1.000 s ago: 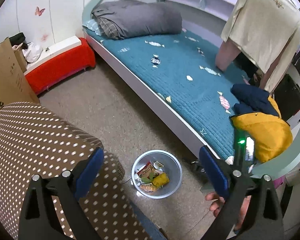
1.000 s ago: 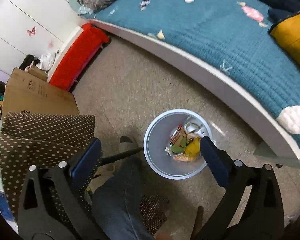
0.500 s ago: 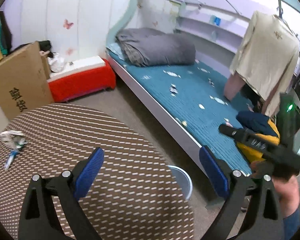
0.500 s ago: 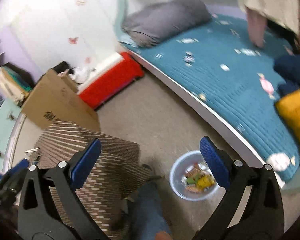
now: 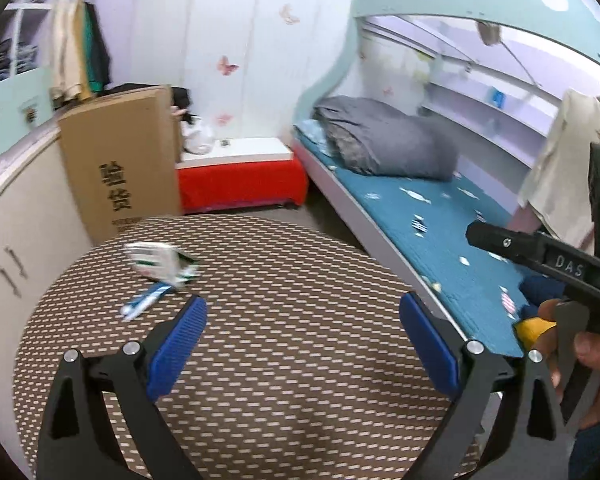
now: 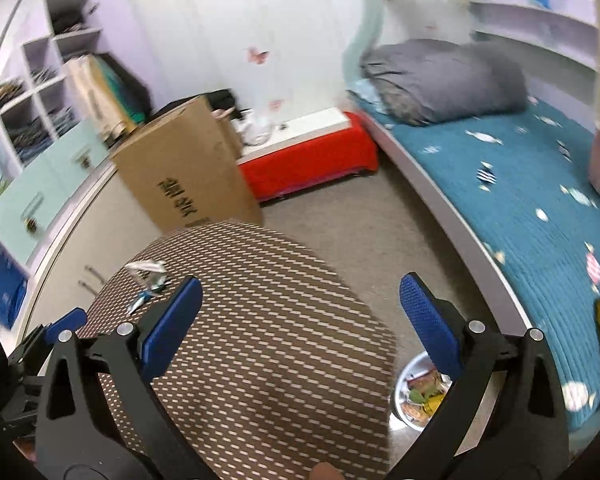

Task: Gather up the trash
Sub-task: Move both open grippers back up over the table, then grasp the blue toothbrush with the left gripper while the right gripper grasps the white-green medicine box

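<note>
far left of the round table [image 5: 300, 360], w/ its brown dotted cloth, sit two bits of trash: a crumpled white-green wrapper [image 5: 162, 260] and, just beside it on the near side, a thin blue-white wrapper [image 5: 144, 304]. both near the table's far-left edge, close to the cardboard box [image 5: 120, 168]. left gripper [image 5: 302, 346] hangs over the table w/ jaws wide apart, nothing between the blue pads; wrappers lie ahead and left of it, not touched.

moving right: right gripper [image 6: 300, 326] also spread wide and empty, over the table's right half. the trash bin [image 6: 416, 396] is on the floor by the table's right edge, already w/ wrappers in it, partly hidden behind the right finger.

risks, imo: wrappers are light & flat, so pads closing at speed could skid them off the edge toward the box. thin blue one may slip thru a loose pinch. views are motion-blurred, so aim could be off. bin is low & half-hidden → a drop could miss onto the floor.
</note>
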{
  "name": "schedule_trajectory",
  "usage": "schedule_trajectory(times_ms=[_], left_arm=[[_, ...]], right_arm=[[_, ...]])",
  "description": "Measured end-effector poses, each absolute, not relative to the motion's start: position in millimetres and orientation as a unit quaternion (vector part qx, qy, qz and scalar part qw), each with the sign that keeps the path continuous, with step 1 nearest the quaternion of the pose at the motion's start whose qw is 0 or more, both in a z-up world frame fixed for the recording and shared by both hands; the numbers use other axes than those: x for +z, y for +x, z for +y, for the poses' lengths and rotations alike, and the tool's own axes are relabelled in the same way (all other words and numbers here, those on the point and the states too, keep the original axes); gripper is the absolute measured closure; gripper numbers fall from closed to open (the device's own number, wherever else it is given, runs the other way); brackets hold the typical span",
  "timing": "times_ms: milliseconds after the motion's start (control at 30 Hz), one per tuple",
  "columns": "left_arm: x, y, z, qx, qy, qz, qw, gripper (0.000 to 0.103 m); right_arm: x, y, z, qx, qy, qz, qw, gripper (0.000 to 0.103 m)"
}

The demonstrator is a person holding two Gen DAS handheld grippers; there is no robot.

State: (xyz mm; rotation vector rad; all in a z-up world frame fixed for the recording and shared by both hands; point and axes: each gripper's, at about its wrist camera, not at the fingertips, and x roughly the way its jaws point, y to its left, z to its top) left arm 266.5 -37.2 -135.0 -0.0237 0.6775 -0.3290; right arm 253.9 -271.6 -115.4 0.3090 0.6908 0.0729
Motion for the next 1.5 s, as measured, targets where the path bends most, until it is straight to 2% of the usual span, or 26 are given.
schedule_trajectory(times_ms=[400,600,933,967,1000,1033,1067,1200,1500], left_arm=[[-150,286,66,-0.068,-0.044,0.331,0.940,0.008],[-172,300,105,-0.036,-0.040,0.348,0.936,0.008],[-214,337,118,-0.030,-0.007,0.389,0.921,0.008],[-217,341,118,-0.031,-0.004,0.392,0.920,0.008],[-220,345,118,-0.034,-0.002,0.394,0.918,0.008],[-223,350,117,-0.035,0.002,0.398,0.917,0.008],[-226,356,116,-0.036,0.008,0.401,0.915,0.008],[-235,372,106,-0.050,0.025,0.409,0.911,0.008],[-243,407,69,-0.092,0.084,0.414,0.902,0.008]], right_arm=[[-114,315,-161,0.138,0.076,0.356,0.921,0.006],[-140,358,-106,0.192,0.039,0.387,0.901,0.006],[-203,416,-44,0.250,-0.005,0.440,0.863,0.007],[-205,420,-39,0.256,-0.006,0.441,0.860,0.013],[-210,425,-34,0.264,-0.008,0.443,0.857,0.026],[-214,429,-30,0.268,-0.010,0.447,0.853,0.034],[-217,432,-26,0.272,-0.012,0.452,0.850,0.052],[-222,430,-36,0.286,0.007,0.453,0.844,0.061],[-205,403,-117,0.238,0.051,0.437,0.866,0.062]])
